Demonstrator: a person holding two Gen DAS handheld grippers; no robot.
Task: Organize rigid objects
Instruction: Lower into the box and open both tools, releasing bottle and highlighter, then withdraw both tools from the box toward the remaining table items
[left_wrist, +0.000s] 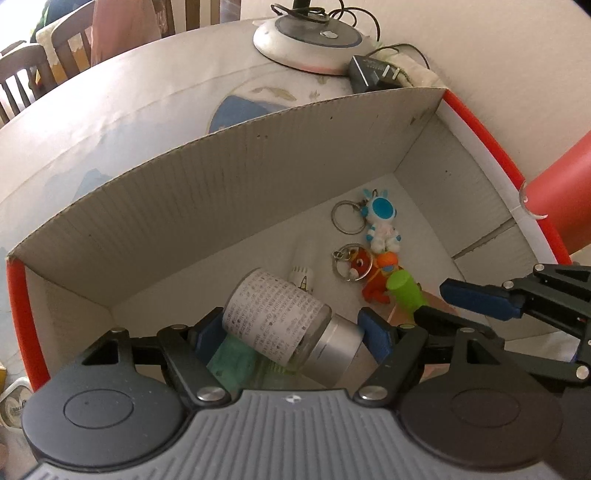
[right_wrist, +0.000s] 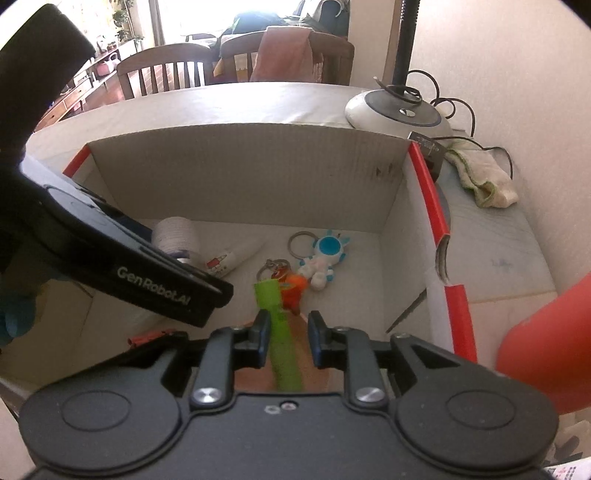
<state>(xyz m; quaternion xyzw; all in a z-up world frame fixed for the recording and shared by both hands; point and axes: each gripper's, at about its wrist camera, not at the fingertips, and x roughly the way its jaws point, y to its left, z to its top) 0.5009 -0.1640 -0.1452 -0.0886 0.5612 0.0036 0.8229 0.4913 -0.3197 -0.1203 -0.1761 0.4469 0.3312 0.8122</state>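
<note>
Here, low in the left wrist view, the left gripper (left_wrist: 288, 332) is holding a labelled jar (left_wrist: 275, 315) between widely spread blue pads, one pad at its base and the other on its silver cap. The jar is lying on its side, its long axis running from centre toward the lower right, cap end lower right. It is hanging inside the cardboard box (left_wrist: 221, 177), above something green on the box floor.

In the right wrist view, the right gripper (right_wrist: 286, 338) is standing with its jaws a narrow gap apart around a green tube (right_wrist: 280, 332). The left pad is lying against the tube, while the right pad is clear of it, so the grip is looking loose. The tube's long axis is running up the frame, slightly leftward, its far end touching an orange keychain figure (right_wrist: 291, 291).

Farther in, on the box floor, a white-and-blue keychain figure (right_wrist: 325, 258) is lying beside a small white tube (right_wrist: 232, 260).

Beyond the box, a lamp base (right_wrist: 397, 110) is sitting on the table (right_wrist: 221, 99).
</note>
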